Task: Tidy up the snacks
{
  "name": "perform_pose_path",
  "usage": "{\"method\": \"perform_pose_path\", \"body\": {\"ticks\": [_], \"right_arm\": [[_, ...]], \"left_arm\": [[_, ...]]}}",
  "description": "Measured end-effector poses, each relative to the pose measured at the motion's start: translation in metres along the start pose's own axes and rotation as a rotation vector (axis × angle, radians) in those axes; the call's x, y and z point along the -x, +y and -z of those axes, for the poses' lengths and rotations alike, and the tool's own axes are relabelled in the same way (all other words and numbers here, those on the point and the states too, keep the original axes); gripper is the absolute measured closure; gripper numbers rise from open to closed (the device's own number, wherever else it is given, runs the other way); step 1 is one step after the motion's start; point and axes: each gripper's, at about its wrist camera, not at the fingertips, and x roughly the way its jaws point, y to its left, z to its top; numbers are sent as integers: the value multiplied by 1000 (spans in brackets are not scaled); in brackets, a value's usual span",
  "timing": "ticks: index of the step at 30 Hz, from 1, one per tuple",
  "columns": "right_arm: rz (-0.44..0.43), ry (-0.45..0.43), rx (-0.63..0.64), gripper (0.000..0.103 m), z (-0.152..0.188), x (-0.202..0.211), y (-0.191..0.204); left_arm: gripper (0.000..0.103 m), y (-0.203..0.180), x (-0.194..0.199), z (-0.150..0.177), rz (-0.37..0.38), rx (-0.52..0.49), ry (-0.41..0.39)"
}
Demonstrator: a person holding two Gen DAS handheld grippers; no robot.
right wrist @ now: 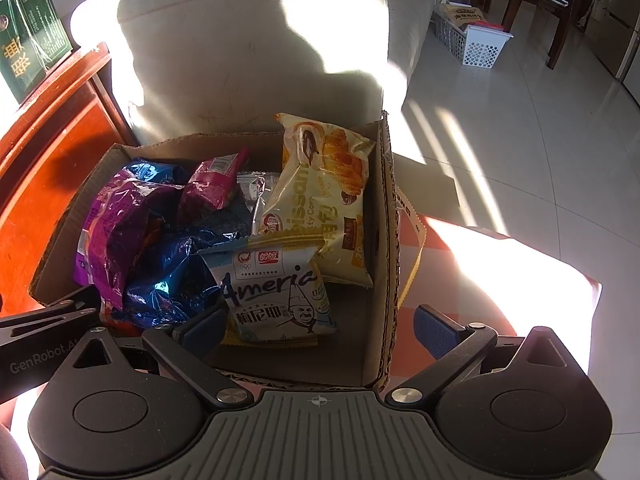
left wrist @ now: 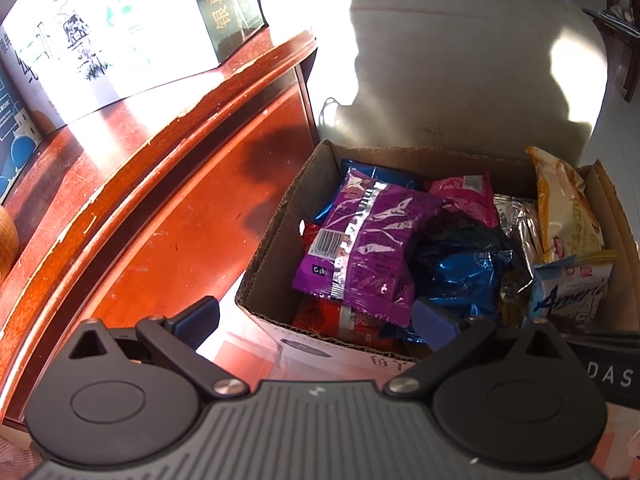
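An open cardboard box (left wrist: 280,208) (right wrist: 384,240) holds several snack packets. A purple packet (left wrist: 368,248) (right wrist: 112,232) lies on top at the left, over a red packet (left wrist: 336,320). Beside it are a crumpled blue packet (left wrist: 460,272) (right wrist: 168,280) and a pink packet (left wrist: 464,196) (right wrist: 212,188). At the right, a yellow croissant packet (left wrist: 564,208) (right wrist: 320,200) leans on the wall behind a pale blue "America" packet (left wrist: 568,292) (right wrist: 280,292). My left gripper (left wrist: 316,322) is open and straddles the box's near left corner. My right gripper (right wrist: 320,330) is open and straddles the right wall, holding nothing.
A red-brown wooden table (left wrist: 160,200) stands left of the box, carrying a white carton (left wrist: 112,40) and a green carton (left wrist: 228,0) (right wrist: 28,36). A beige chair back (left wrist: 460,60) (right wrist: 248,60) rises behind. The tiled floor at right holds a white basket (right wrist: 476,44) and wooden chairs (right wrist: 560,12).
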Motion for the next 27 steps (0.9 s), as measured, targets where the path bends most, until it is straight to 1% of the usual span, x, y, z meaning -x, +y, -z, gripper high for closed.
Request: {"method": "perform_pose_path", "body": {"ticks": [27], "right_arm": [[5,-4,14,2,2,1,2]], "left_arm": [[2,-1,3,2,-5,-4,-8]]}}
